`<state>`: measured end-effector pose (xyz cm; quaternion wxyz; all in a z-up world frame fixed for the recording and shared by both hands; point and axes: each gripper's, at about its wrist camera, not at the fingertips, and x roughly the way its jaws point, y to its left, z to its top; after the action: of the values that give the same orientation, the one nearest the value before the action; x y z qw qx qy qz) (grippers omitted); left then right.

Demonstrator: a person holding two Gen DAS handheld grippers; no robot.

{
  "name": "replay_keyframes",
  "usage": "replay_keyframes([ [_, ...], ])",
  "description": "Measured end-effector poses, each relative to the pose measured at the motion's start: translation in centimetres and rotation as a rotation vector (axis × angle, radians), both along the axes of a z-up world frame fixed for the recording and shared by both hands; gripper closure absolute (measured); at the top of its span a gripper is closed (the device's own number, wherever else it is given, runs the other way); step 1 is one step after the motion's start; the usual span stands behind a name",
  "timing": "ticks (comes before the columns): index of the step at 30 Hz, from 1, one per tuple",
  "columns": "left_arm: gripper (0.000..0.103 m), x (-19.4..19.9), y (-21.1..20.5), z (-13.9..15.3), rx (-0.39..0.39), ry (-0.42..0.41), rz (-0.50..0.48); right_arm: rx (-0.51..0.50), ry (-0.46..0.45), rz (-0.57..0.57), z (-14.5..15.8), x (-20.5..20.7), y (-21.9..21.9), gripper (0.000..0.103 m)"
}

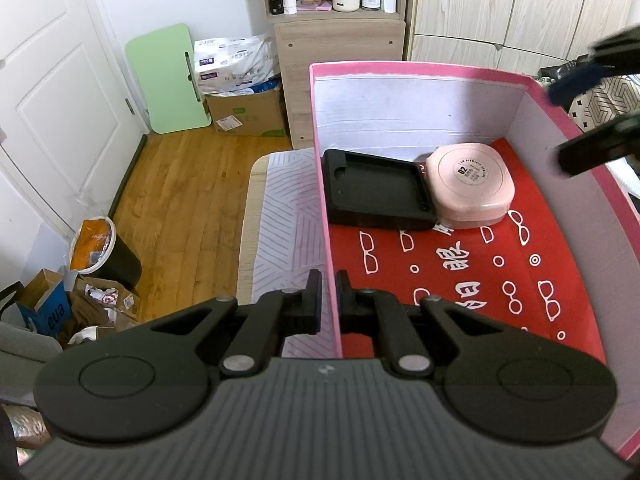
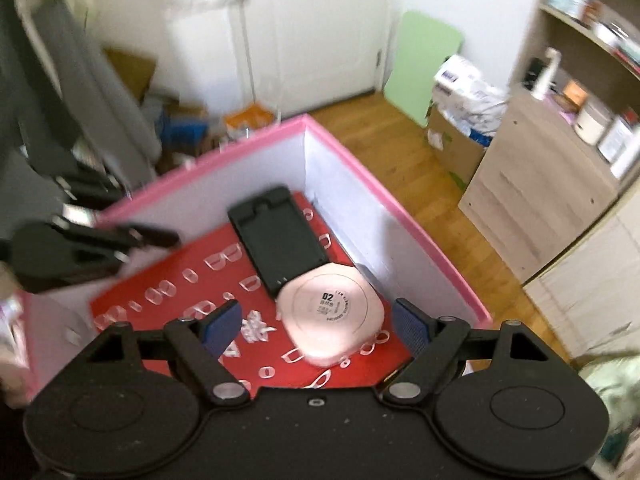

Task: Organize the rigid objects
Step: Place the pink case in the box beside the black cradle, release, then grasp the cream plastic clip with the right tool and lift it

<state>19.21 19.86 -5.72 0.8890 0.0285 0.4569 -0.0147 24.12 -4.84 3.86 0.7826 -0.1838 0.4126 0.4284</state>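
Note:
A pink box (image 1: 400, 67) with white inner walls and a red floor printed with white glasses holds two things at its far end. One is a black phone case (image 1: 376, 188), lying flat. Beside it, touching, is a pale pink rounded compact (image 1: 470, 184) marked 02. My left gripper (image 1: 328, 300) is shut on the box's left wall. My right gripper (image 2: 316, 324) hangs open above the box (image 2: 400, 220), clear of the compact (image 2: 332, 312) and the case (image 2: 280, 240). Its blurred fingers show over the right wall in the left wrist view, right gripper (image 1: 560, 126).
The box rests on a bed with a striped sheet (image 1: 288, 208). Past the bed's edge lie wooden floor, a wood cabinet (image 1: 340, 48) with jars on its shelf, a cardboard box (image 1: 248, 112), a green board (image 1: 168, 80) and a full bin (image 1: 104, 252).

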Motion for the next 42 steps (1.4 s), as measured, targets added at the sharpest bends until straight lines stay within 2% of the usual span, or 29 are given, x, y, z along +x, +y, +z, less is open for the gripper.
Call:
replay_keyframes([
  [3, 0.096, 0.0, 0.0, 0.0, 0.002, 0.0, -0.001, 0.042, -0.001, -0.044, 0.6, -0.6, -2.2, 0.018],
  [12, 0.096, 0.1, 0.0, 0.0, 0.001, 0.0, 0.0, 0.09, -0.125, -0.197, 2.6, -4.9, -9.2, 0.018],
  [17, 0.096, 0.1, 0.0, 0.0, 0.006, 0.0, 0.0, 0.116, -0.164, -0.306, 1.5, -7.8, -13.1, 0.018],
  [21, 0.096, 0.1, 0.0, 0.0, 0.002, 0.0, 0.002, 0.137, -0.178, -0.398, -0.6, -9.8, -16.0, 0.017],
  [24, 0.096, 0.1, 0.0, 0.0, 0.002, 0.001, 0.001, 0.148, -0.128, -0.477, -2.3, -10.8, -18.1, 0.017],
  [30, 0.096, 0.1, 0.1, -0.1, 0.005, 0.001, -0.002, 0.094, -0.047, -0.638, -6.3, -13.2, -22.0, 0.017],
  [33, 0.096, 0.1, 0.1, -0.1, 0.0, 0.001, 0.001, 0.064, -0.015, -0.746, -8.7, -13.8, -23.1, 0.017],
  [37, 0.096, 0.1, 0.1, -0.2, 0.001, 0.002, 0.0, 0.0, -0.031, -0.86, -11.3, -14.3, -23.7, 0.017],
  [42, 0.096, 0.1, 0.1, -0.2, 0.0, 0.001, -0.004, 0.021, -0.017, -0.961, -13.2, -13.7, -24.5, 0.017],
])
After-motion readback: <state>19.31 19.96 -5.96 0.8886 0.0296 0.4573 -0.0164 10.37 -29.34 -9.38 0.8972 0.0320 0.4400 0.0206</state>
